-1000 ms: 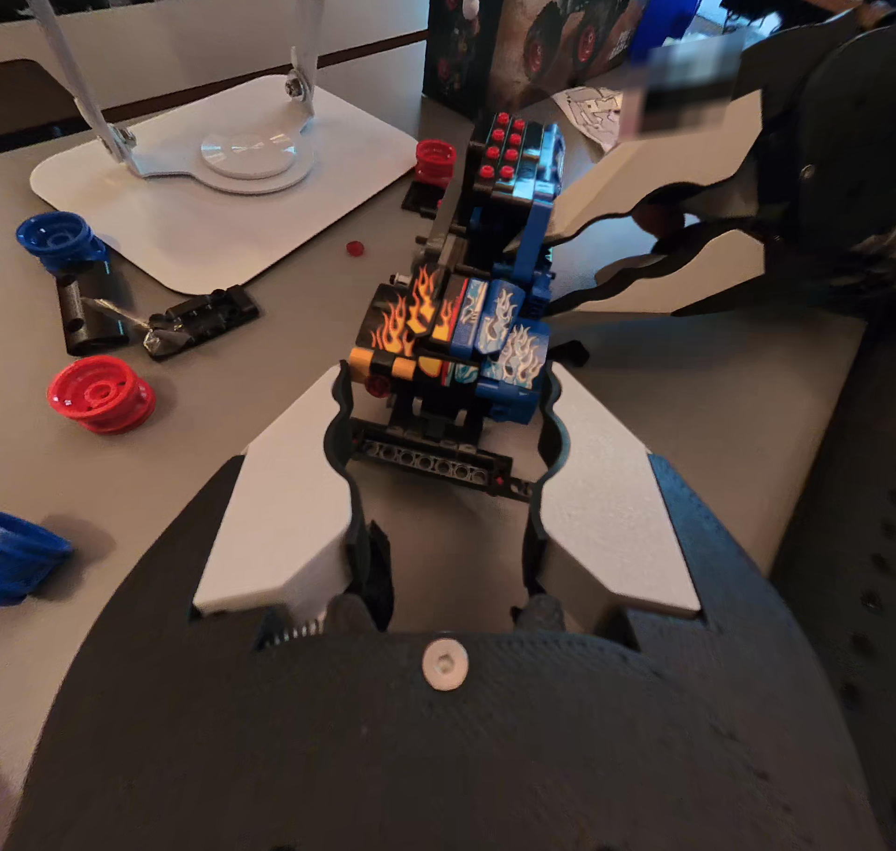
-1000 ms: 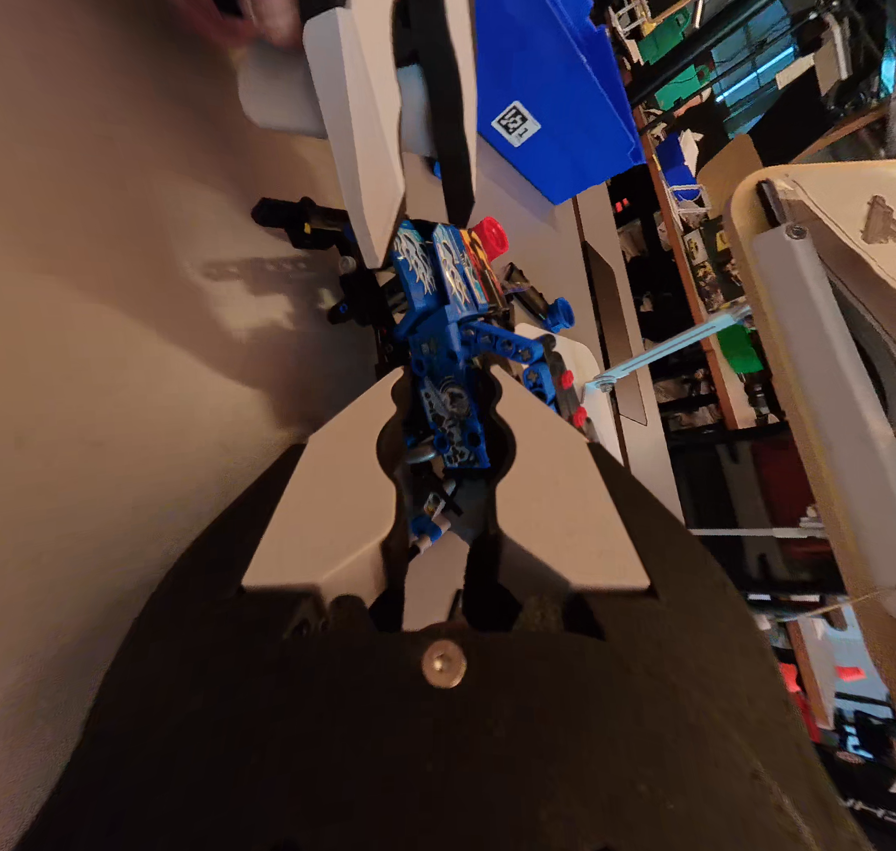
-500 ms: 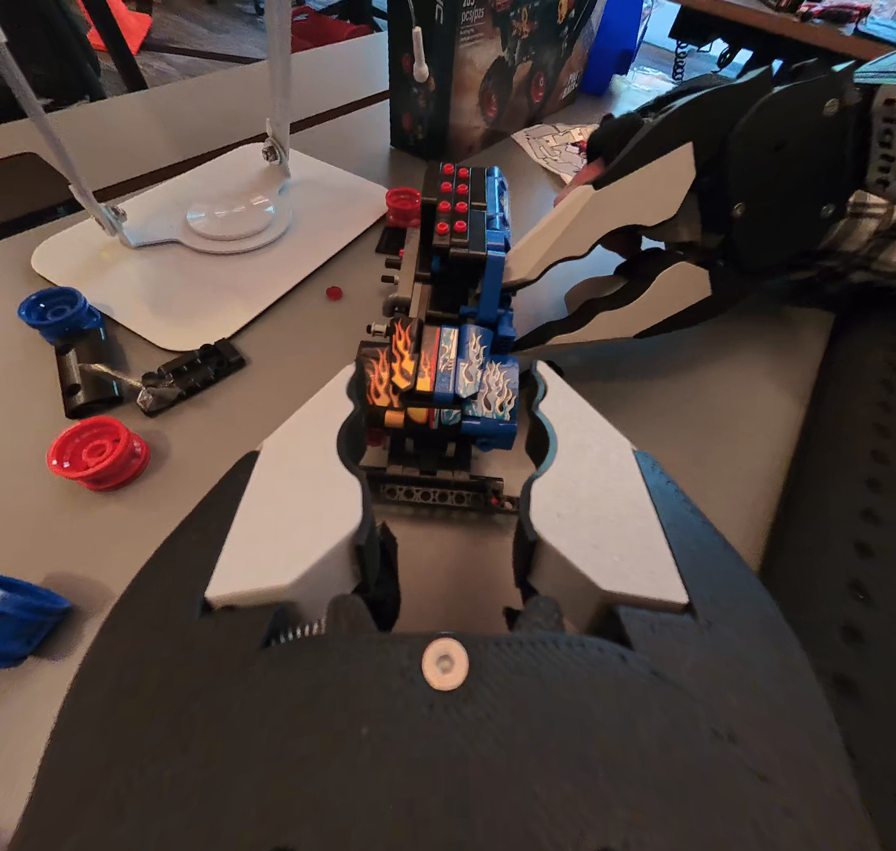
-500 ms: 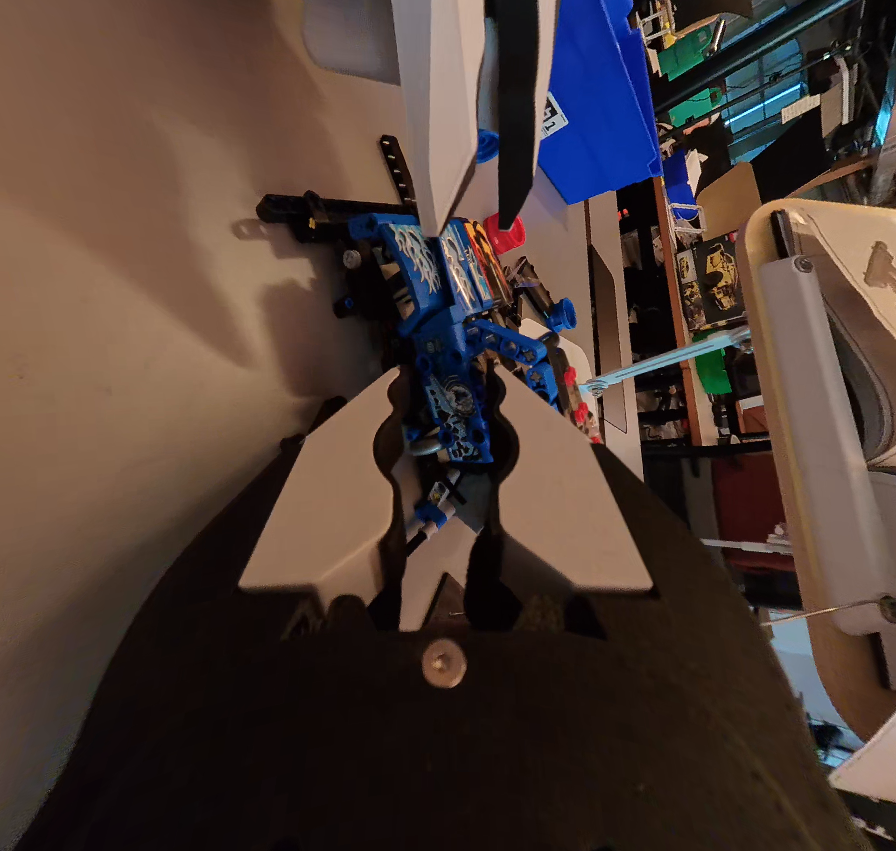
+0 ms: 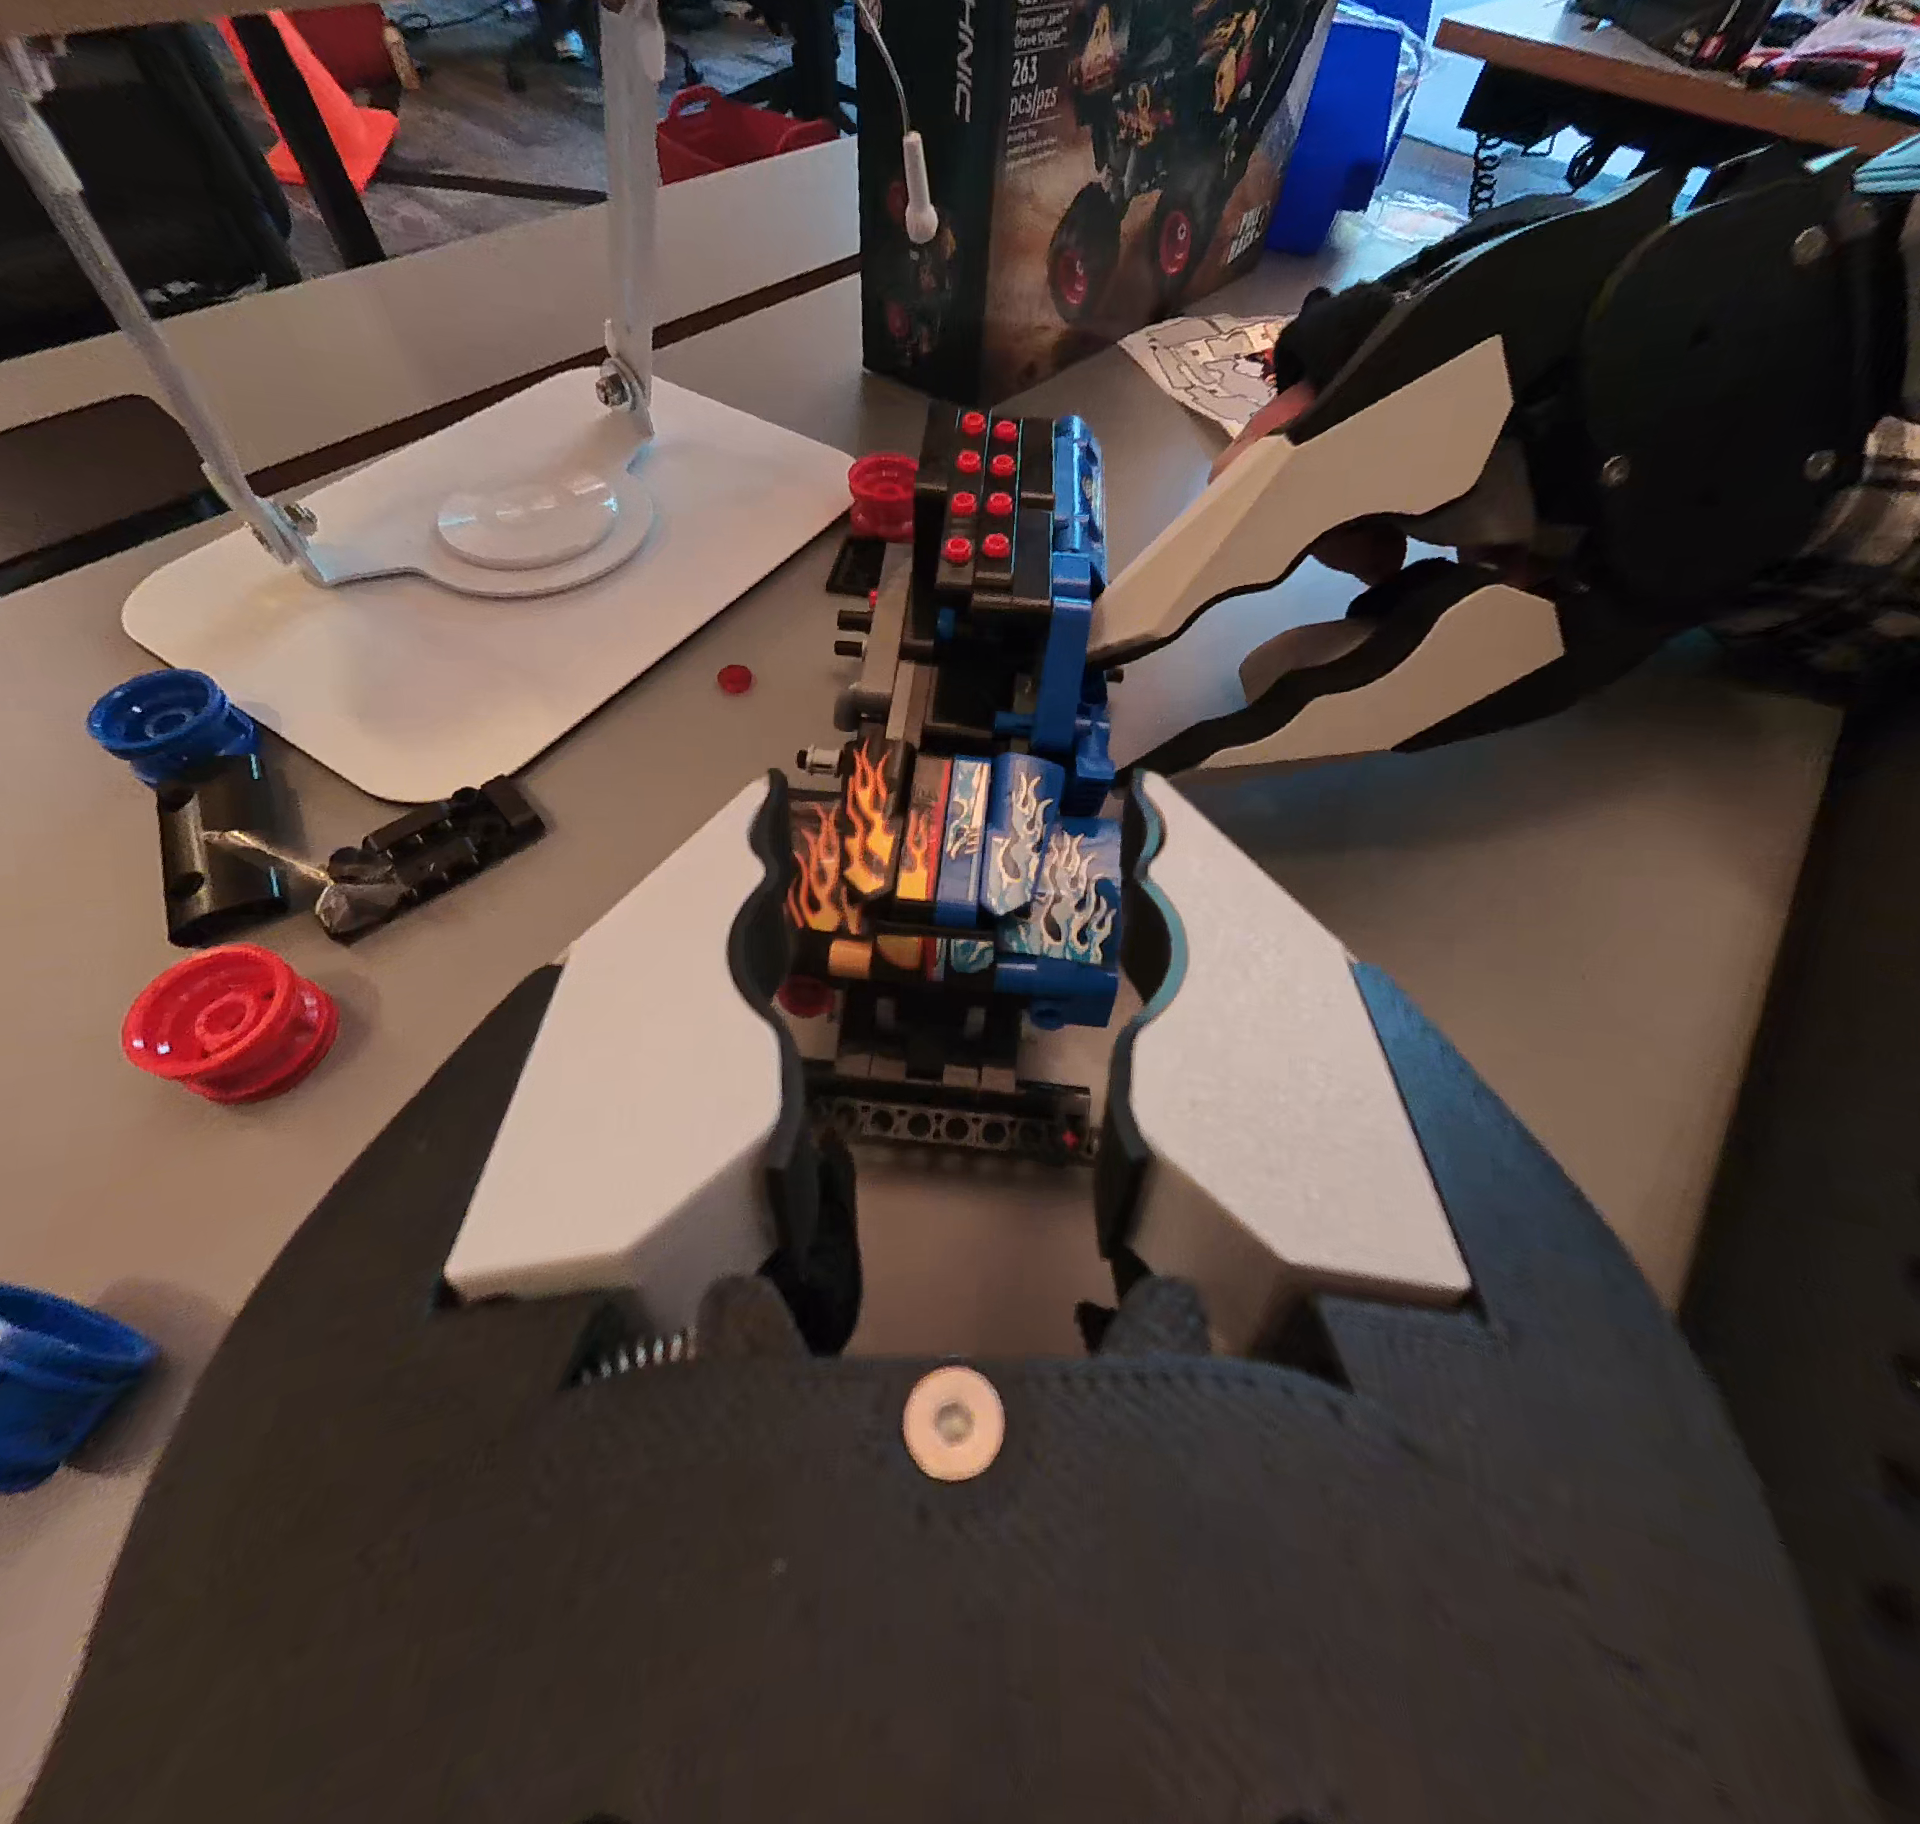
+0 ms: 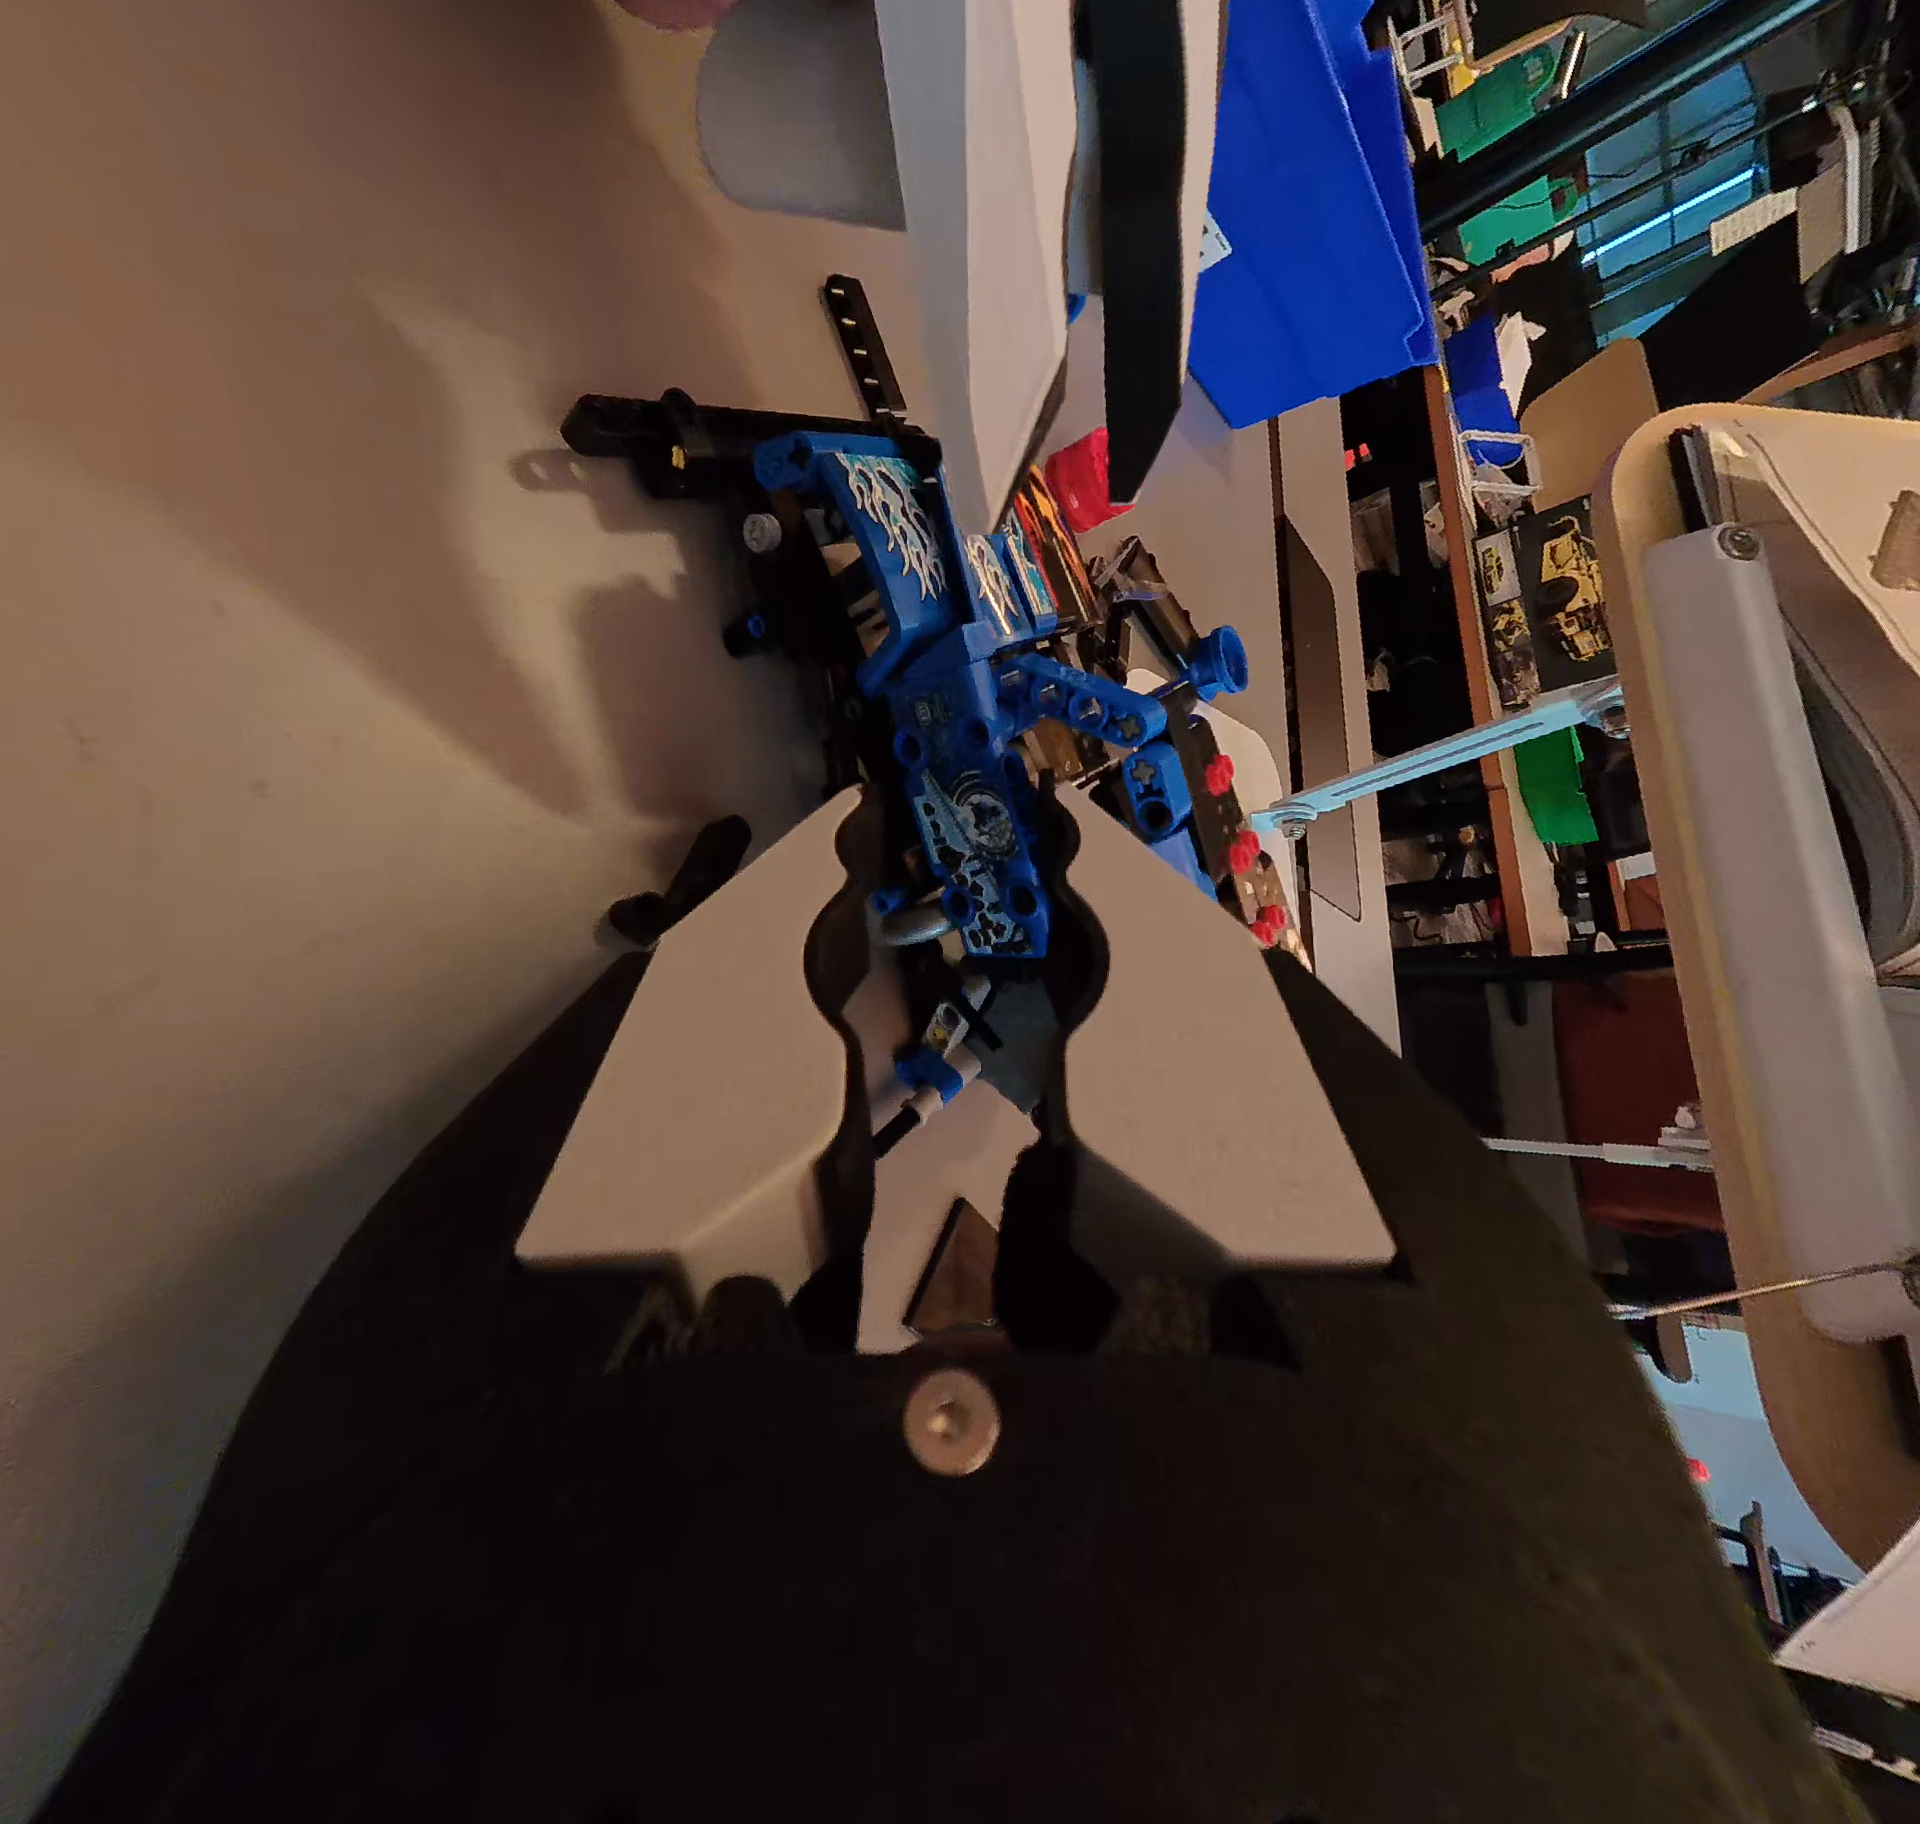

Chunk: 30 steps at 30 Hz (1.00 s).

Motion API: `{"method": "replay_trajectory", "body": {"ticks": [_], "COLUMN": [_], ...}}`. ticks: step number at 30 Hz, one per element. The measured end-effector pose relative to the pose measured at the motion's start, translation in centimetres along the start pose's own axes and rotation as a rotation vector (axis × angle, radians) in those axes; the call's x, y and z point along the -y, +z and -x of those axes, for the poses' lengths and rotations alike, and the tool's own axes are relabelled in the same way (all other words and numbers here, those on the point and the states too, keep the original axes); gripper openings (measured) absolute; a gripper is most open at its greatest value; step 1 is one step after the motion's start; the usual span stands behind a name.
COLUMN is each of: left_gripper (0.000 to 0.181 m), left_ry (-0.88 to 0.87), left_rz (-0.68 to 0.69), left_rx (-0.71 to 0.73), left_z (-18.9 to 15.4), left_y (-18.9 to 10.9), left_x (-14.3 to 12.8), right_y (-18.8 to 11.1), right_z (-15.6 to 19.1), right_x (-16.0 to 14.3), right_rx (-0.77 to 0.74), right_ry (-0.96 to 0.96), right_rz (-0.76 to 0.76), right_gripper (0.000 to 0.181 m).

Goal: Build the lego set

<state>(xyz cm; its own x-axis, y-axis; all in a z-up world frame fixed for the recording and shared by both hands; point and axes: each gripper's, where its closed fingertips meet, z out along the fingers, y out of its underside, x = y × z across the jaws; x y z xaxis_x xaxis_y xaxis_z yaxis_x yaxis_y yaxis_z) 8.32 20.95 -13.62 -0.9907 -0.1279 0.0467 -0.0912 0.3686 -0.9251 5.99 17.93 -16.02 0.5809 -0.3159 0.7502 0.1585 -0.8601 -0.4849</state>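
Left wrist view: both grippers' fingers clamp the lego truck between them.

Both wrist views look closely at the truck model from adjacent sides.

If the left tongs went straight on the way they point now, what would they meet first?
The lego truck: the left tongs already flank its flame-printed hood, so its body would likely meet their inner throat first. Whether the fingers already touch it is unclear.

The lego truck wears orange flames on black and white flames on blue; the tabletop is grey.
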Motion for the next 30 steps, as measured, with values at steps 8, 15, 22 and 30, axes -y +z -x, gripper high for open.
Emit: {"method": "replay_trajectory", "body": {"ticks": [8, 15, 22, 30], "left_gripper": [0.06, 0.06, 0.058, 0.056], "left_ry": [0.046, 0.074, 0.05, 0.019], "left_rz": [0.073, 0.079, 0.049, 0.069], "left_rx": [0.042, 0.058, 0.048, -0.007], "left_z": [-0.1, -0.1, 0.1, -0.7], "left_y": [1.5, 1.5, 0.8, 0.5], "left_x": [-1.0, -1.0, -0.8, -1.3], "right_y": [0.0, 0.0, -0.2, -0.9], "right_z": [0.1, 0.1, 0.1, 0.1], "right_x": [0.0, 0.0, 0.0, -0.2], "right_rx": [0.009, 0.017, 0.023, 0.058], "right_ry": [0.012, 0.015, 0.015, 0.045], "right_rz": [-0.005, -0.002, -0.005, -0.027], "right_gripper": [0.029, 0.028, 0.029, 0.023]}}
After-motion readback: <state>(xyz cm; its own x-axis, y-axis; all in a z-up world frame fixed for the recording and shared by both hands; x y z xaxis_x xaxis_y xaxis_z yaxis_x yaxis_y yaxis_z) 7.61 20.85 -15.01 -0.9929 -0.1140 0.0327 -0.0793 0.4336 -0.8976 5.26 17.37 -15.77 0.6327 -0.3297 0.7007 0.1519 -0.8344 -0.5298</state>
